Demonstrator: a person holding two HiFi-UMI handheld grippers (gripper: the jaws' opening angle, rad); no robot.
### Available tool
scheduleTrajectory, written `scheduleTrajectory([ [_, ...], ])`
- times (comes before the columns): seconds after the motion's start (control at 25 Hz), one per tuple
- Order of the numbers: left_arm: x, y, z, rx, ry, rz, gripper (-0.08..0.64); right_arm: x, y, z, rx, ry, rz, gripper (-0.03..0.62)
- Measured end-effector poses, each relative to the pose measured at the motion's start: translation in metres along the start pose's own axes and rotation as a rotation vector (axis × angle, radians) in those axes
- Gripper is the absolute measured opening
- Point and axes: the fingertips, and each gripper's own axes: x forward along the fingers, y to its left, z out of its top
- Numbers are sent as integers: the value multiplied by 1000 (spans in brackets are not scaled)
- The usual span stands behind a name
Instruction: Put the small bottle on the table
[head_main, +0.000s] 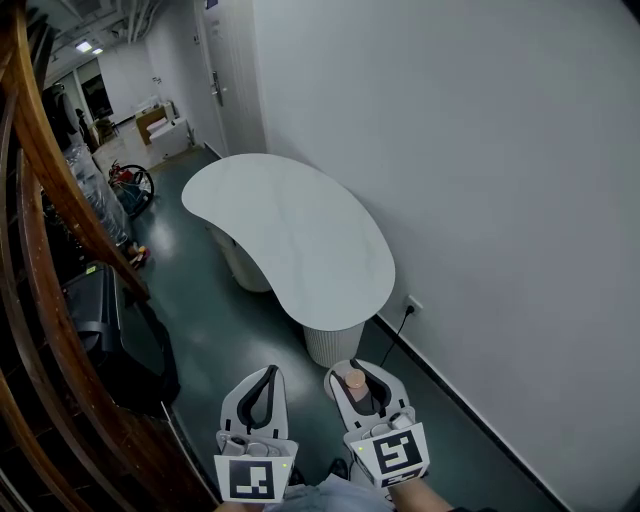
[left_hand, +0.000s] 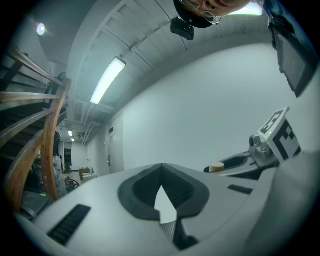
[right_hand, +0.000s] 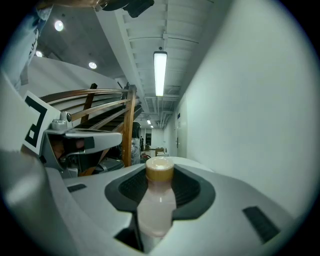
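Left gripper (head_main: 268, 378): jaws closed together, nothing in them. Right gripper (head_main: 358, 375) just beside it, both level, clamped on the small bottle (right_hand: 156, 200), which is upright with a tan cap and pale body. Bottle is in the air over the dark floor (head_main: 230, 340), short of the table (head_main: 290, 230). The table is white and kidney-shaped, against the wall (head_main: 480, 150). Wooden stair rail (head_main: 40, 200) on the left.

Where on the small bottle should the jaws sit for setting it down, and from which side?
On the pale body below the tan cap, from the side with jaws level, as the right gripper holds the small bottle now: it stands upright, and its round sides fit between the jaws.
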Motion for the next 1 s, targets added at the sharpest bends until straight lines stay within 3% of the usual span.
scheduleTrajectory([
  [0.24, 5, -2, -6, 8, 7, 37, 0, 6, -11, -9, -69, -19, 46, 124],
  [0.4, 11, 0, -12, 5, 32, 44, 0, 11, -16, -10, 9, 21, 30, 124],
  [0.56, 26, 9, -25, -21, 51, 46, 0, 27, -19, -23, 21, 33, 39, 124],
  [0.84, 82, 38, -39, -40, 47, 3, 0, 77, -38, -29, 34, 42, 16, 124],
  [1.0, 120, 57, -39, -50, 31, -24, 0, 114, -53, -18, -42, 21, 1, 124],
])
